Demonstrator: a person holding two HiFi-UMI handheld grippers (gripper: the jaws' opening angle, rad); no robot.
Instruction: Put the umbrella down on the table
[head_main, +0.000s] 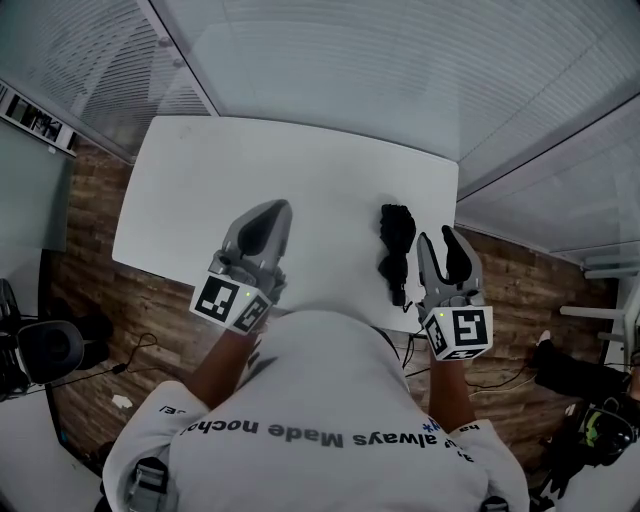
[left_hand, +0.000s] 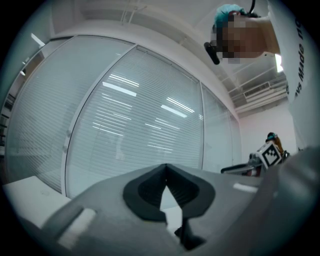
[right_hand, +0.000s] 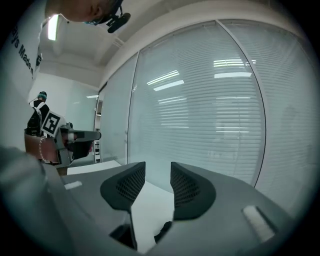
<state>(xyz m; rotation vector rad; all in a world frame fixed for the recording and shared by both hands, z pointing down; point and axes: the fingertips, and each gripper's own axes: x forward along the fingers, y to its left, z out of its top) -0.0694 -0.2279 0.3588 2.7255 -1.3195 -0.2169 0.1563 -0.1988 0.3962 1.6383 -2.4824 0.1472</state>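
surface: white table (head_main: 300, 180) | on it: black folded umbrella (head_main: 397, 235), near right front edge

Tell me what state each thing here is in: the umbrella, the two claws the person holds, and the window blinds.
Umbrella: folded up, lying on the white table, held by nothing.
Left gripper: jaws shut, empty.
Right gripper: jaws slightly apart, nothing between them.
Blinds: lowered.
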